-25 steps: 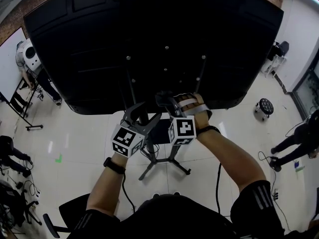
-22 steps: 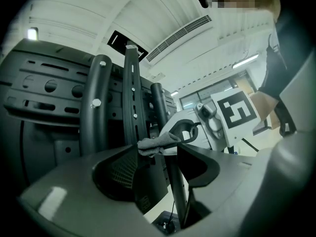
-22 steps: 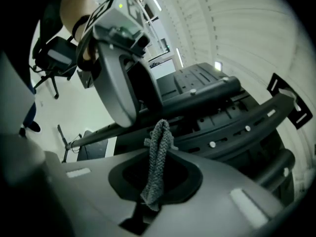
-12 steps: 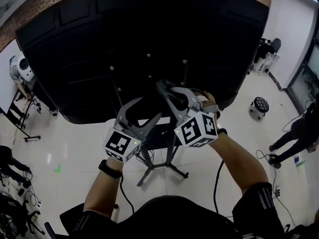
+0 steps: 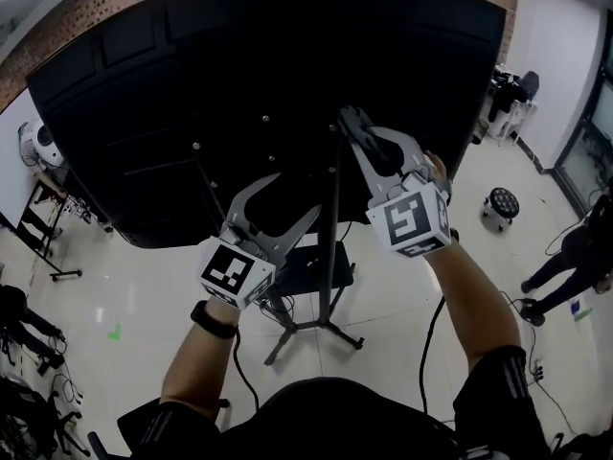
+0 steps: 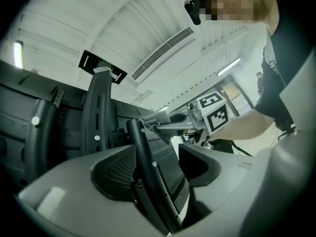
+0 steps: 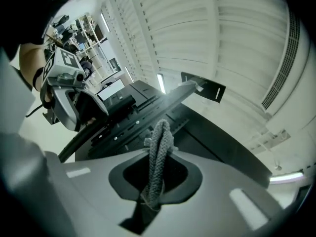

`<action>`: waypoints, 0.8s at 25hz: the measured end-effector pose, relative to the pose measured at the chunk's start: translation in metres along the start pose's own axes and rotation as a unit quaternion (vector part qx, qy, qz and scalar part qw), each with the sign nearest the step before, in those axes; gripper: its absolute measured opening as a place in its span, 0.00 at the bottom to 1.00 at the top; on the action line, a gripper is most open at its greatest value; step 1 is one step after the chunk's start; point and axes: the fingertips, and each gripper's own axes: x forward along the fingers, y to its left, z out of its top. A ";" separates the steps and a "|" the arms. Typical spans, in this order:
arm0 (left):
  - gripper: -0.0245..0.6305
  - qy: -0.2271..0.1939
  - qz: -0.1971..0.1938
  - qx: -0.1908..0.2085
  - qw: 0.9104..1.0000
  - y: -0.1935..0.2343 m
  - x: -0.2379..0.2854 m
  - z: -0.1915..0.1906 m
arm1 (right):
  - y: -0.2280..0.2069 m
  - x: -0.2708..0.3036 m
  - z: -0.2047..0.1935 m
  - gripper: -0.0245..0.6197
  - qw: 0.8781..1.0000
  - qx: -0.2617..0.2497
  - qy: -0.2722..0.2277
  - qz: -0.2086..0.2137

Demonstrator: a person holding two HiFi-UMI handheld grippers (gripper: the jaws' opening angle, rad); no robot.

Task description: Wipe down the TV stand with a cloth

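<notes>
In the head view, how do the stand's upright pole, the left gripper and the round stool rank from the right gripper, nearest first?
1. Upright pole: right beside the right gripper, whose tongs pinch the cloth.
2. Left gripper: lower left, tongs open.
3. Round stool: on the floor, far right.

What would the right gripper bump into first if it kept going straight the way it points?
Probably the black back of the TV, close beside the stand's pole. The cloth pinched in the right gripper sticks out ahead, so it would touch first. Depth is hard to judge here.
</notes>
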 end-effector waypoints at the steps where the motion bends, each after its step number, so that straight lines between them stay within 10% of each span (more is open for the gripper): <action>1: 0.48 -0.001 0.000 0.002 1.000 -0.001 0.004 0.001 | -0.003 0.005 -0.006 0.08 1.000 0.000 0.004 -0.002; 20: 0.48 0.010 -0.017 -0.003 1.000 -0.023 0.054 -0.015 | -0.065 0.010 -0.105 0.08 0.996 0.007 0.075 -0.042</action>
